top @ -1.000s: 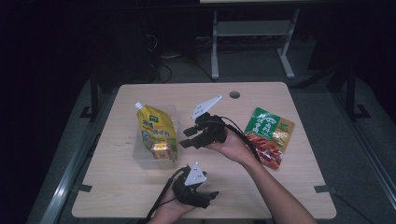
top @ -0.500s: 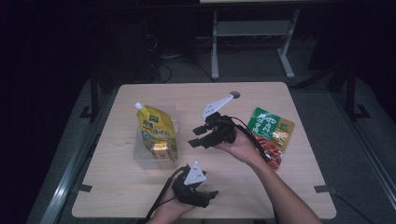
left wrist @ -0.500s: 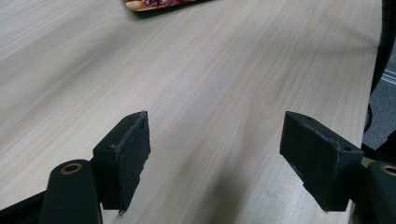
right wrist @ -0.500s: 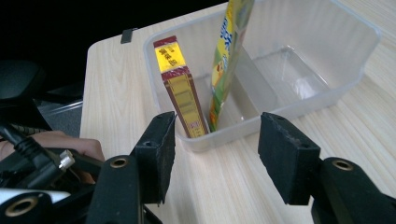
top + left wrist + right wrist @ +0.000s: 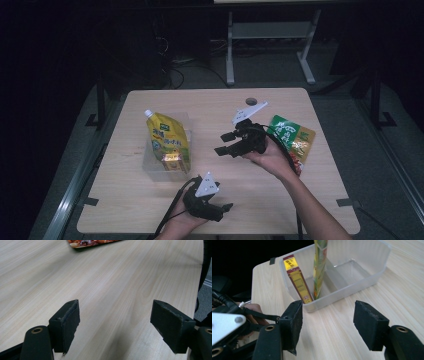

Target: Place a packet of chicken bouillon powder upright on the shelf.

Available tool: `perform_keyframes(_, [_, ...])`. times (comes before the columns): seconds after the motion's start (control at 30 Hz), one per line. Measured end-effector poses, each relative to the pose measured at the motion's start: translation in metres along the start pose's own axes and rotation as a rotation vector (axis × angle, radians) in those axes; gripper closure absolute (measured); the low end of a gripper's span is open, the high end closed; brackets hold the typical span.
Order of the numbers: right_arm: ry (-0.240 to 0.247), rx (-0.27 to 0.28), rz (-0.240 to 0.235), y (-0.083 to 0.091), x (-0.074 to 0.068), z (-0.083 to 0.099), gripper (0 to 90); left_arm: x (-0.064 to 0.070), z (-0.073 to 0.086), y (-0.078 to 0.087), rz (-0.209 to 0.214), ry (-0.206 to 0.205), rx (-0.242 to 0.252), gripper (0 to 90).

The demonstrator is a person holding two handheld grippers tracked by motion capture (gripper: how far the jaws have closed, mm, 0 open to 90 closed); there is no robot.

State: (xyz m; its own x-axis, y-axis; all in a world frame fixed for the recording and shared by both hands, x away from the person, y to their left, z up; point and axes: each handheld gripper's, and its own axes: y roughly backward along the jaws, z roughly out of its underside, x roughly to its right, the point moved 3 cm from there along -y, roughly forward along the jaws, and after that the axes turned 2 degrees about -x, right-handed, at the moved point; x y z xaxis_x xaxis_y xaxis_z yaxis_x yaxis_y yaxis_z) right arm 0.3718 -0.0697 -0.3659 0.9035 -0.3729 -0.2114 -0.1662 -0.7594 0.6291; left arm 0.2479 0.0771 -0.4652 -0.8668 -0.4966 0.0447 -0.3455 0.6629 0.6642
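Observation:
A clear plastic bin (image 5: 155, 172) stands left of centre on the wooden table (image 5: 210, 107). In it a yellow drink pouch (image 5: 167, 139) and a small red and yellow box (image 5: 171, 161) stand upright. A green snack bag (image 5: 295, 137) lies flat at the right. My right gripper (image 5: 223, 143) hangs open between bin and bag, its jaws toward the bin, nothing in them. Its own view has the bin (image 5: 362, 282), the box (image 5: 298, 282) and the pouch (image 5: 319, 267) just beyond the open right gripper (image 5: 328, 315). My left gripper (image 5: 224, 211) rests open near the front edge. The open left gripper (image 5: 115, 315) is over bare wood.
A round cable hole (image 5: 251, 101) sits in the table's back edge. A metal stand (image 5: 270, 35) is on the dark floor behind. The snack bag's edge (image 5: 92, 242) lies far ahead of the left jaws. The left hand (image 5: 254, 308) holding the left gripper is beside the bin.
My right gripper has drawn back from the bin, moving right toward the snack bag, and has tilted. The left gripper has stayed put.

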Motion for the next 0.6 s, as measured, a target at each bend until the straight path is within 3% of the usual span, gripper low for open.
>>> perform_keyframes(0.4, [-0.048,-0.012,0.052,0.021,0.014,0.023,36.0,-0.003,-0.003,0.0,-0.008,-0.016,0.002,21.4])
perform_keyframes(0.6, [-0.075,-0.013,0.084,0.035,0.02,0.038,35.5,-0.003,-0.004,-0.001,-0.005,-0.002,0.006,21.3])
